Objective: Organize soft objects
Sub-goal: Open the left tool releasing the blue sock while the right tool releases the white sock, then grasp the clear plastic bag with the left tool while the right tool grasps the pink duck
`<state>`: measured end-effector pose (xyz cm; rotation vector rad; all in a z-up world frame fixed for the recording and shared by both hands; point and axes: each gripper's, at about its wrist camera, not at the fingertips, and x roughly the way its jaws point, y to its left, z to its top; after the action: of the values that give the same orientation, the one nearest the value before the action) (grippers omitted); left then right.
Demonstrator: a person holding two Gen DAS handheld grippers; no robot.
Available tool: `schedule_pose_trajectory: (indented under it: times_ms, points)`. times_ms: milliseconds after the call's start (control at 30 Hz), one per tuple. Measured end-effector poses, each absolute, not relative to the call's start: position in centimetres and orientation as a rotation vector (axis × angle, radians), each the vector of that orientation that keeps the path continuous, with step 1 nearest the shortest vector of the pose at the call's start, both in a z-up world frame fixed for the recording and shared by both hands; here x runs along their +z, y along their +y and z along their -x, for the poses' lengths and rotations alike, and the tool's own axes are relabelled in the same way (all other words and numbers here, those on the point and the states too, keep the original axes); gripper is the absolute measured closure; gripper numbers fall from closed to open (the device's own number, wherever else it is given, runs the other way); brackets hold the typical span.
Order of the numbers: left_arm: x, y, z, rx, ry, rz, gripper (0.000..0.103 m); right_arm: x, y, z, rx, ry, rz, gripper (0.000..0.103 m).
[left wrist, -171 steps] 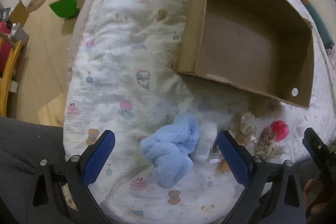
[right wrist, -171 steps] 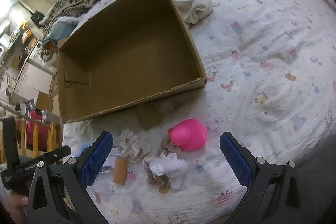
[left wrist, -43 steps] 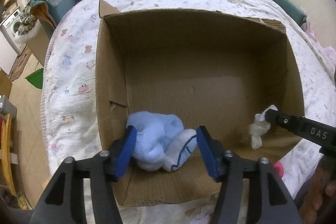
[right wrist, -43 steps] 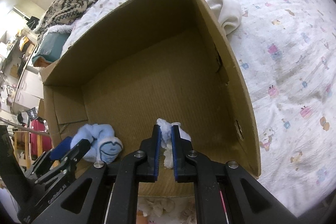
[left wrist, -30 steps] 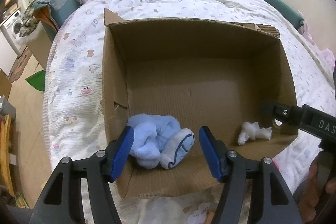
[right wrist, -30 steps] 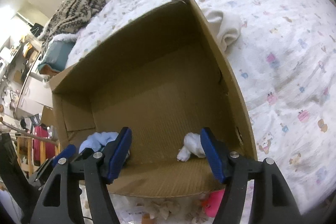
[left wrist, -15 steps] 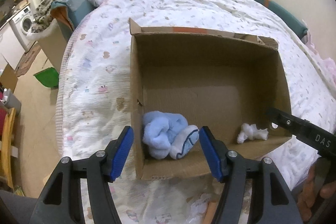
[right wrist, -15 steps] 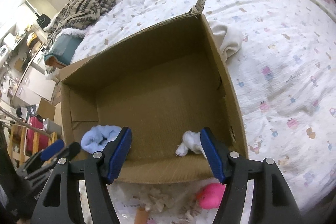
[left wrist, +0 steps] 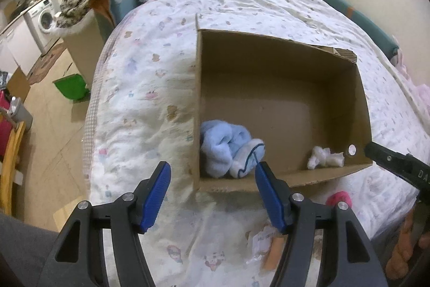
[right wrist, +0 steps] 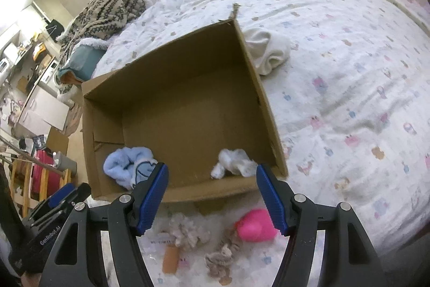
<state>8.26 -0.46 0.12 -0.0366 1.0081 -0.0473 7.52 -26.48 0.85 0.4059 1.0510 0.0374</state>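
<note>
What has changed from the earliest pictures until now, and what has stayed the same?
The blue plush and the white sock went from the bed into the cardboard box and were let go. Both the left gripper and the right gripper are open and drawn back. The pink toy lies where it did.

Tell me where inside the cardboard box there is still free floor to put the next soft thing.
The box floor is bare between the blue fleece bundle and the white cloth, and back to the far wall. Crowded: the bedspread before the box, around the pink toy.
</note>
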Motion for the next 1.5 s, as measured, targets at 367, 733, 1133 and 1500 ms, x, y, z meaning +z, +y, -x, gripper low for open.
schedule_pose_trajectory:
  times_ms: [367,733,1133,1500]
  points:
    - [-0.6,0.4,-6.3,-0.024,1.034,0.077,0.041,0.7,-26.4,-5.4,0.028,1.055,-0.416,0.032]
    - [-1.2,0.5,-5.1,-0.02,1.061,0.105,0.041,0.2,-26.4,-3.9,0.025,1.066,-0.427,0.032]
    - [-2.4,0.4,-4.9,-0.011,1.086,0.104,0.041,-2.2,-26.7,-2.7,0.026,1.104,-0.447,0.032]
    - [-5.8,0.3,-5.8,-0.07,1.24,0.201,0.041,-3.4,-27.7,-3.4,0.007,1.117,-0.534,0.032]
